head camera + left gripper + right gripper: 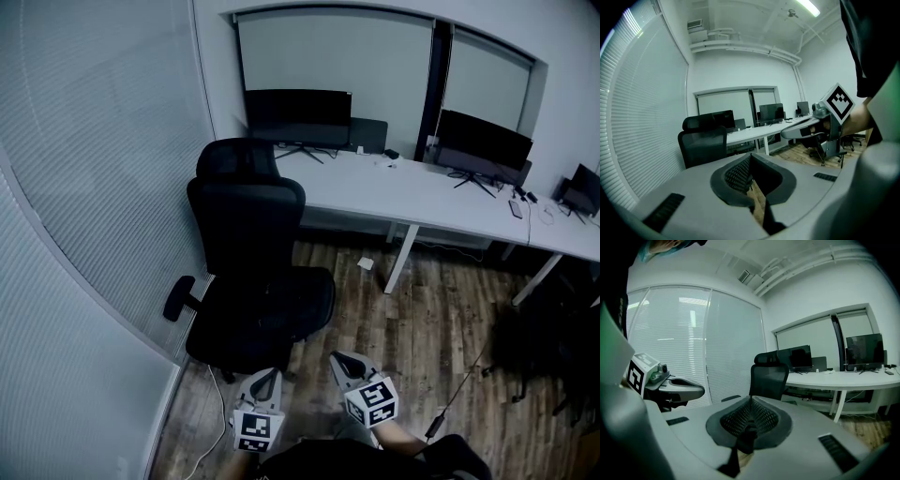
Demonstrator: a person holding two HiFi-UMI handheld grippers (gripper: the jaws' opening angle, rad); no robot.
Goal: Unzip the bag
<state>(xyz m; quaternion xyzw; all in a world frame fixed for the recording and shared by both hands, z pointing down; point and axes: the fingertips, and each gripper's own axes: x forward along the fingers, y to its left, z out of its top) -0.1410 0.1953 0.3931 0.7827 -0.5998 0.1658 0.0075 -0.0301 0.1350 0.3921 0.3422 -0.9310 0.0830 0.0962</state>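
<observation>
Head cam: high, pitched steeply down over the floor, chair (253,272) and long worktop (412,192). Left claw (268,375) and right claw (340,358) sit at its bottom edge. Claw cams: low, roughly level, close to the chair, each catching the other claw at its side. All three share chair and worktop.

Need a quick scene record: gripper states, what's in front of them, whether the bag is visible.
left gripper: shut, empty, held low near the person
right gripper: shut, empty, beside the left one
office chair: black, directly ahead, on the wood floor
desk: white, behind the chair, carries two monitors
bag: not clearly seen; the dark shape at right is too dim to identify
zipper: not in view
</observation>
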